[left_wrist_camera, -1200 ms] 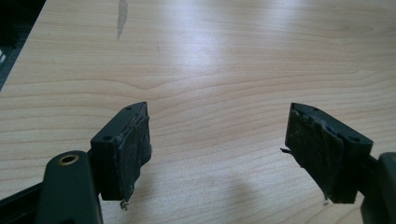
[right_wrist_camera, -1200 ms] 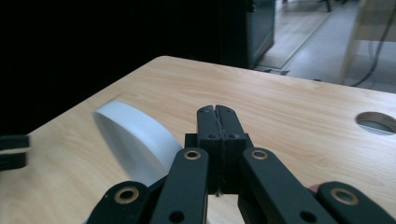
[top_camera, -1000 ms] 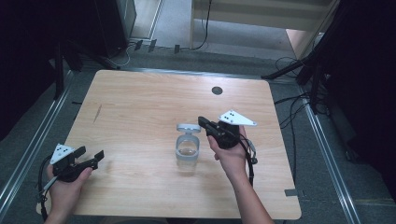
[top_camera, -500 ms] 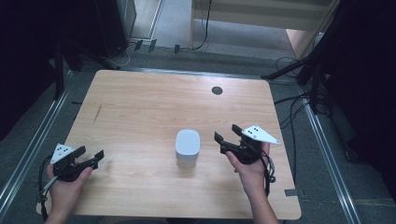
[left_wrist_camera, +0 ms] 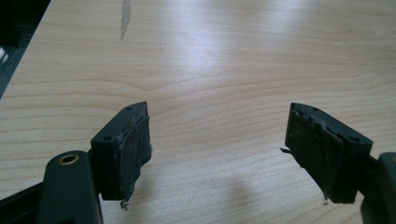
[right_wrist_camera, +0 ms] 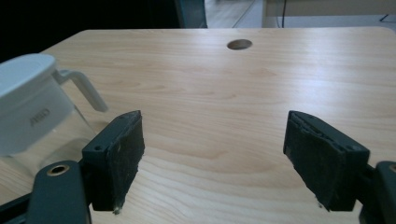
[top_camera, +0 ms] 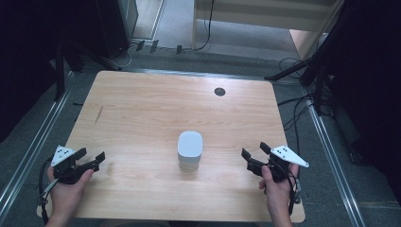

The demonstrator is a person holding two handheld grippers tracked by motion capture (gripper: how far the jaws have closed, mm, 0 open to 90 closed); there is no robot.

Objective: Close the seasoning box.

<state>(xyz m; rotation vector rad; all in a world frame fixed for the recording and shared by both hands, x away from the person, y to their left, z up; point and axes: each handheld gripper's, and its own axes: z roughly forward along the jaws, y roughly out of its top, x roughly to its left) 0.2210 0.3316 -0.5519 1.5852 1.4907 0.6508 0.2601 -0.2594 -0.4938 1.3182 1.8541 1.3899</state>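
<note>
A small clear jar with a white lid point(top_camera: 189, 150) stands upright near the middle of the wooden table point(top_camera: 156, 101). In the right gripper view the jar point(right_wrist_camera: 35, 112) sits at the far left, its white lid carrying a slim white handle. My right gripper point(top_camera: 257, 155) rests low at the table's right front, open and empty, well to the right of the jar. At the left front corner my left gripper point(top_camera: 91, 157) is open too, with bare wood between its black jaws point(left_wrist_camera: 217, 140).
A round cable hole point(top_camera: 219, 91) lies in the table's far right part. A dark streak point(top_camera: 98, 115) marks the wood at the left. Metal rails, cables and stands run along the floor around the table.
My right gripper let go of the jar's white lid, now on the jar, and pulled back right and toward the front edge. The left gripper has stayed put.
</note>
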